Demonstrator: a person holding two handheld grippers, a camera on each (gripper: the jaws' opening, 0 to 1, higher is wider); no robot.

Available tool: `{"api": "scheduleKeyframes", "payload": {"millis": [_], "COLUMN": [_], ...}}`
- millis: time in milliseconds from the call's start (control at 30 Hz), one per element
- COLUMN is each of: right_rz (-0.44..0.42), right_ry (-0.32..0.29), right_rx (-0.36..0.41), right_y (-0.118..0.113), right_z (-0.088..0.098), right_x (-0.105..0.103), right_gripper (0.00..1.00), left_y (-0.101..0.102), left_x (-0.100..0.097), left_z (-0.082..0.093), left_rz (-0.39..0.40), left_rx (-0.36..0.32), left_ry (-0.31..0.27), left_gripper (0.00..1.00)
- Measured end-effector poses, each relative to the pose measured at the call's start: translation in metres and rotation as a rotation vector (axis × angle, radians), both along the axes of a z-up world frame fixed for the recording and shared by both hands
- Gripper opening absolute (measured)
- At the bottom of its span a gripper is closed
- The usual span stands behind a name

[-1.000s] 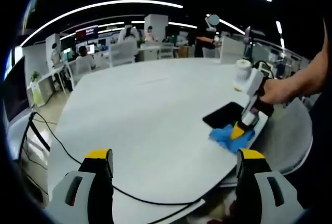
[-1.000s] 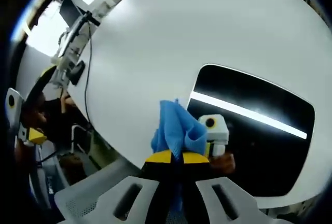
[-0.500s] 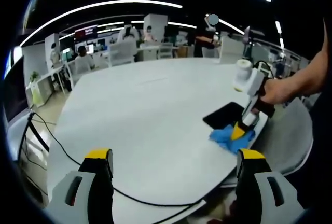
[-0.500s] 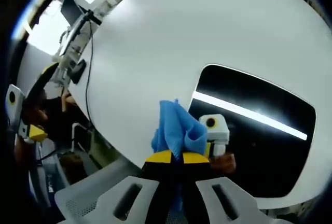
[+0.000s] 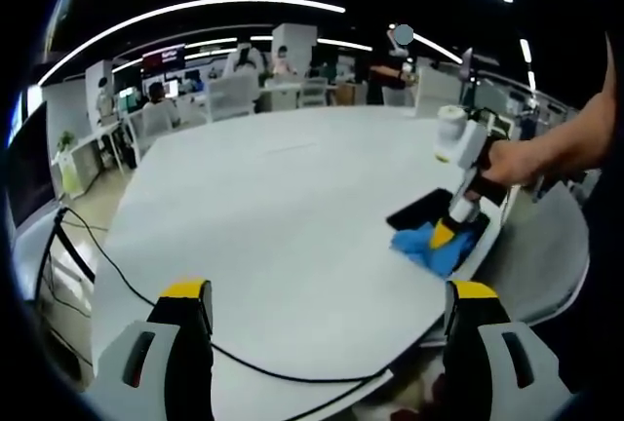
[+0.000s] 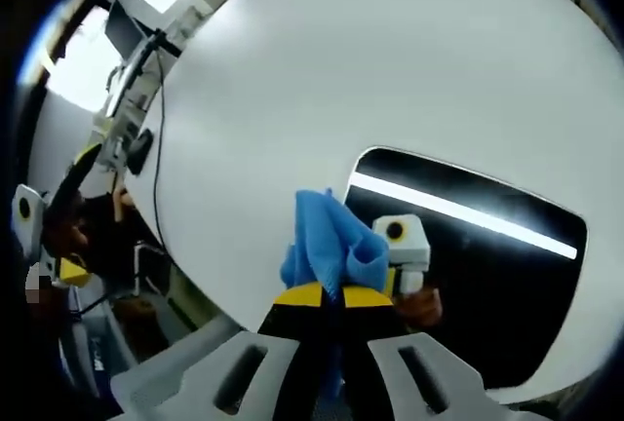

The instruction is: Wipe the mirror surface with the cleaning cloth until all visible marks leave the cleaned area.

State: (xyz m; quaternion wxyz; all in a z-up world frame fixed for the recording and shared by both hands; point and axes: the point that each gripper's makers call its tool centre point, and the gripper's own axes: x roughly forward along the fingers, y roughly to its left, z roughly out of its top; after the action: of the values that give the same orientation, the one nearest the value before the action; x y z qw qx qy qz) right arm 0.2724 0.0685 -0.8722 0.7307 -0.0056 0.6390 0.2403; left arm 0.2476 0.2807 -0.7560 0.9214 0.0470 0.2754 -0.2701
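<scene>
Since the earlier picture the right gripper [image 5: 447,234] has been moved a little forward along the mirror [image 6: 487,275], and the cleaning cloth [image 6: 331,250] has been carried with it; the white table [image 6: 322,80] has not been shifted.

In the right gripper view the cloth is seen pinched between the two yellow-tipped jaws, which are pressed together on it. It is bright blue, soft and crumpled, and it stands up in folds just above the jaw tips. The mirror lies directly ahead and to the right of this gripper, flat on the table near its edge. Its surface looks black and glossy, with rounded corners, and a long white ceiling light is reflected in it as a bright stripe. The gripper itself is also reflected there, just beside the cloth.

In the left gripper view the left gripper [image 5: 327,294] is held with its jaws spread wide and nothing between them. The cloth [image 5: 429,246] is seen far ahead on the right side, touching the near end of the mirror [image 5: 421,212]. A black cable [image 5: 244,367] is laid across the table [image 5: 273,207] just in front of the jaws.
</scene>
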Motion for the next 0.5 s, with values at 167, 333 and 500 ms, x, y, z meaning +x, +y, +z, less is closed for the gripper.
{"api": "scheduleKeyframes", "payload": {"millis": [167, 333, 500], "right_rz": [0.011, 0.018, 0.024], "right_ry": [-0.010, -0.017, -0.029], "right_rx": [-0.011, -0.019, -0.026], "right_y": [0.000, -0.001, 0.000], "right_z": [0.000, 0.000, 0.002], "right_x": [0.012, 0.025, 0.038], "right_gripper": [0.00, 0.00, 0.00], "left_y": [0.002, 0.001, -0.001], "left_x": [0.002, 0.004, 0.004], "left_z": [-0.001, -0.002, -0.004], "left_rz": [0.001, 0.000, 0.000], "left_rx": [0.000, -0.002, -0.006], "left_ry": [0.005, 0.008, 0.013], "left_gripper": [1.00, 1.00, 1.00]}}
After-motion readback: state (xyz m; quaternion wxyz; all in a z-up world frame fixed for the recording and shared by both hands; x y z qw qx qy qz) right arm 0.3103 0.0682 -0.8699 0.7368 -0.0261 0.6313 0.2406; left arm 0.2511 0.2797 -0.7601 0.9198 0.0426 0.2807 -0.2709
